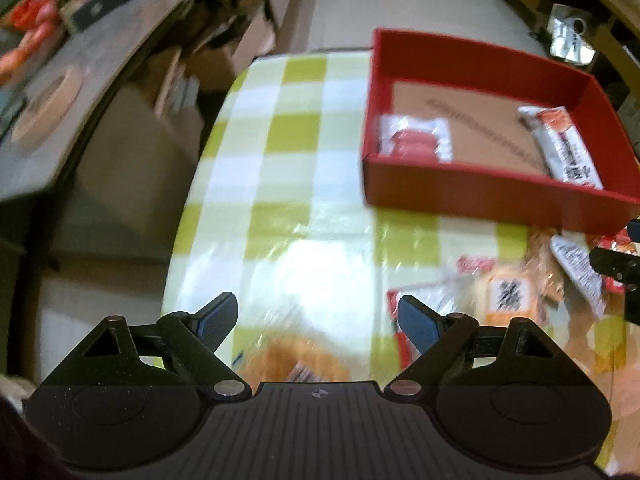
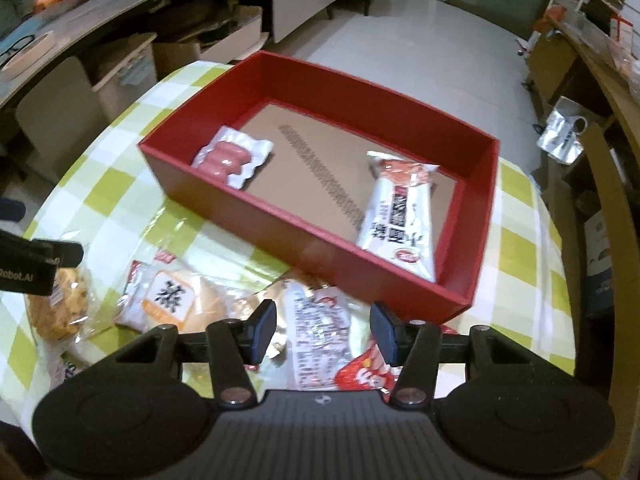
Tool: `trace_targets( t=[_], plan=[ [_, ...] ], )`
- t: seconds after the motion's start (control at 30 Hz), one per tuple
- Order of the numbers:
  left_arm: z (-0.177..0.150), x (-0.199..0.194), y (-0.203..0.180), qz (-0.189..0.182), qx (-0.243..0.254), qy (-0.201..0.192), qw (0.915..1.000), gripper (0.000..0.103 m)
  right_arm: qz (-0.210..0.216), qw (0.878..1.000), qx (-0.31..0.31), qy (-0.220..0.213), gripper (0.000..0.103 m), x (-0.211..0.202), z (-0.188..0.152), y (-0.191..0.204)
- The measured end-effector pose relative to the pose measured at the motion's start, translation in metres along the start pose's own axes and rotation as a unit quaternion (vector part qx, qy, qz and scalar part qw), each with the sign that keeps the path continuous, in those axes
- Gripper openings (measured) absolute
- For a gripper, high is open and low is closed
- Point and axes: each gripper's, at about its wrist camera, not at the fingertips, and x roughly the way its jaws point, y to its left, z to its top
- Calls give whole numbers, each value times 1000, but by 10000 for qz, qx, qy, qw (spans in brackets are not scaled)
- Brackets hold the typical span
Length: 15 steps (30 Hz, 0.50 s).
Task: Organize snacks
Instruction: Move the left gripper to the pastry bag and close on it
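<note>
A red box (image 2: 400,276) (image 1: 480,196) stands on the green-checked table. Inside lie a sausage pack (image 2: 234,156) (image 1: 416,142) at its left and a long white snack packet (image 2: 400,216) (image 1: 564,144) at its right. My right gripper (image 2: 323,332) is open above a white and red snack packet (image 2: 320,344) in front of the box. A bread pack with black characters (image 2: 172,296) (image 1: 508,292) lies left of it. My left gripper (image 1: 318,320) is open over an orange crispy snack bag (image 1: 304,360) (image 2: 60,308). The left gripper also shows in the right wrist view (image 2: 36,264).
The table's left edge (image 1: 188,216) drops to cardboard boxes (image 1: 132,152) and a cluttered counter (image 1: 60,40). A wooden shelf (image 2: 600,80) and a silver bag (image 2: 560,136) stand on the floor at the right.
</note>
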Motion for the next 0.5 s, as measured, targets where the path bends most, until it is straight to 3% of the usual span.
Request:
trace_targets(
  t=[0.23,0.37,0.5],
  plan=[
    [-26,9,27,-229,-613,490,9967,91,78,9997,-244,54,59,1,-2,19],
    [-33,19,28,-119,-650,663,9956,94,134,9993,-345,56,64,1,-2,26],
    [-34,30,28,-292,-881,860,9920,95,152,9989,-423,97,64,3,-3,29]
  ],
)
